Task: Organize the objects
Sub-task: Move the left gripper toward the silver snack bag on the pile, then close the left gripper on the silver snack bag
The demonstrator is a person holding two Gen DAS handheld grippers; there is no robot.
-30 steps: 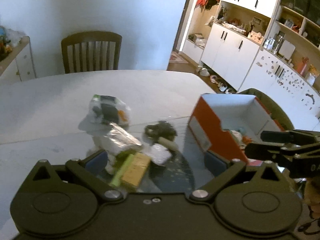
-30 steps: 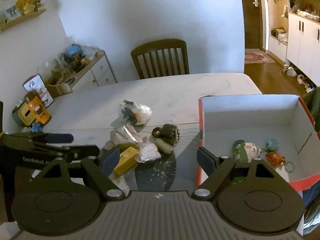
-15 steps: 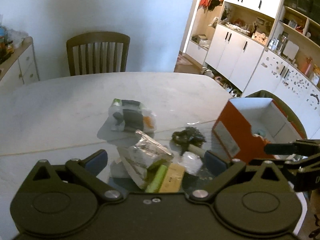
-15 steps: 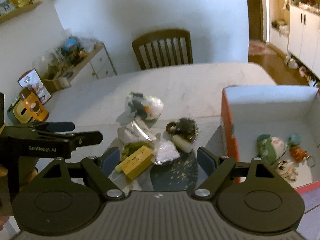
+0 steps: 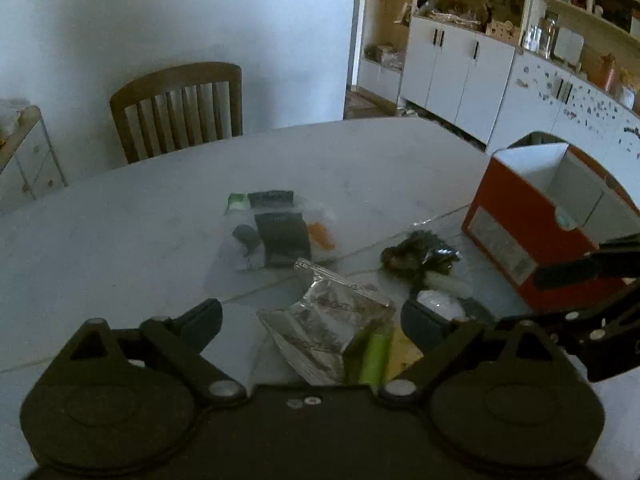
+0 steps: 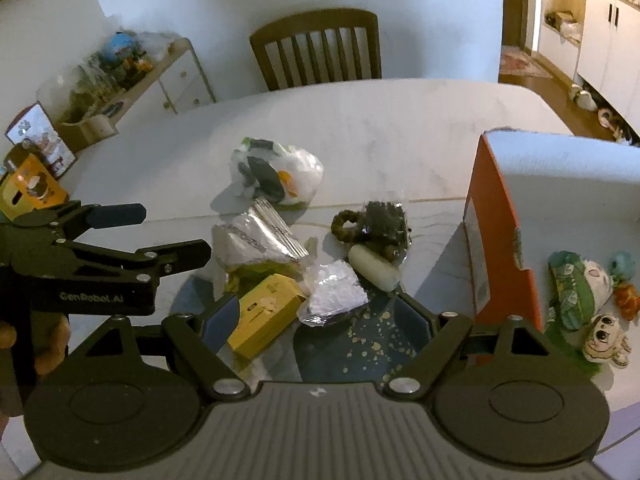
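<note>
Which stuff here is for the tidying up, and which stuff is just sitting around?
For the tidying:
- orange box
- plush toys already inside it
- silver packet
- yellow carton
- white crumpled bag
- dark scrunchies

Just sitting around:
- wooden chair
- side cabinet
- white cupboards

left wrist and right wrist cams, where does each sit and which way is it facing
Left wrist: on the left gripper, angled down across the table at the silver pouch; the right gripper pokes in from the right edge.
Right wrist: on the right gripper, angled down at the yellow box and orange box; the left gripper and a hand show at left.
Shared: the pile, the orange box, the chair.
</note>
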